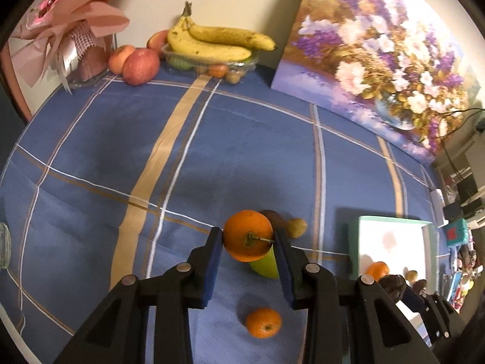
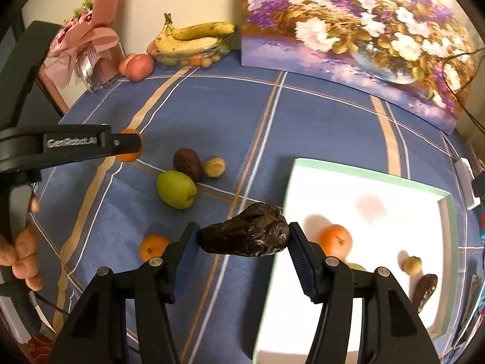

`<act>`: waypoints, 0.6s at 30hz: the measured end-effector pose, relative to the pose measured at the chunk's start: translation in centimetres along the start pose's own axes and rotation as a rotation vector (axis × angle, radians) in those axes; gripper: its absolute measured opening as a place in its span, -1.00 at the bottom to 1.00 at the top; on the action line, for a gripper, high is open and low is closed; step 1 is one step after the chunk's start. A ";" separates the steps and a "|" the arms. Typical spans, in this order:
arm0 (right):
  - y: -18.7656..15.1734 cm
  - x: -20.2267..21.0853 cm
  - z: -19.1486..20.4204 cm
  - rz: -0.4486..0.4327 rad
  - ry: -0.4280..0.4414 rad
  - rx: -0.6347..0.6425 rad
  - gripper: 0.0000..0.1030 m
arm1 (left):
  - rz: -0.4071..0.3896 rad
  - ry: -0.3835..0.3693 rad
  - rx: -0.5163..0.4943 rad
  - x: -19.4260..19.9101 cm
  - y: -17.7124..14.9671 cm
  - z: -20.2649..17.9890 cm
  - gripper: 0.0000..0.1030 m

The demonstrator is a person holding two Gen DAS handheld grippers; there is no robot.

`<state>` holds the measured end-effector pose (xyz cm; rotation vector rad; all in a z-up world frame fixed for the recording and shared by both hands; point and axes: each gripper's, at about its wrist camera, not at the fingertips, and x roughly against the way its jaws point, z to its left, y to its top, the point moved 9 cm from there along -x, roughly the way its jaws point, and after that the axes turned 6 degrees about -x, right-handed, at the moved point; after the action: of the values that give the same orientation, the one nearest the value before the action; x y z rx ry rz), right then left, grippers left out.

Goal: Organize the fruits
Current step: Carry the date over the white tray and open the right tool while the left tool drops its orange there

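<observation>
Aloft: orange (image 1: 248, 235), dark wrinkled fruit (image 2: 245, 234).

Left gripper (image 1: 248, 239) and right gripper (image 2: 244, 236) each clamp something, raised.

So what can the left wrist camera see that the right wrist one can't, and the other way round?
Only the left wrist view shows the left tool from behind, pinching an orange. Only the right wrist view shows the right tool gripping a dark wrinkled fruit, a whole green apple, and the person's hand. Both show the bananas, the flower painting, a loose orange on the cloth, and the white tray.
</observation>
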<state>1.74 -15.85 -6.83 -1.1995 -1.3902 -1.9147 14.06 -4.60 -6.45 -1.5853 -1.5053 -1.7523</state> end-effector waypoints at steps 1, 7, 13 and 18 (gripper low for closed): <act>0.0 0.2 -0.4 -0.003 -0.004 -0.006 0.17 | -0.007 -0.003 -0.004 0.4 -0.1 -0.4 -0.29; -0.3 1.6 -3.3 -0.010 -0.021 -0.058 0.17 | -0.027 -0.018 -0.055 1.9 -1.0 -3.0 -0.29; -0.9 2.7 -7.4 -0.016 -0.054 -0.123 0.17 | -0.013 -0.068 -0.110 2.4 -2.6 -7.0 -0.29; -1.9 3.3 -12.7 -0.006 -0.093 -0.243 0.17 | 0.000 -0.086 -0.181 2.4 -3.8 -10.7 -0.29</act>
<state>-6.06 -26.54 -6.13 -1.4138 -1.2332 -2.1019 4.86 -11.20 -4.14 -1.7686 -1.4175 -1.8894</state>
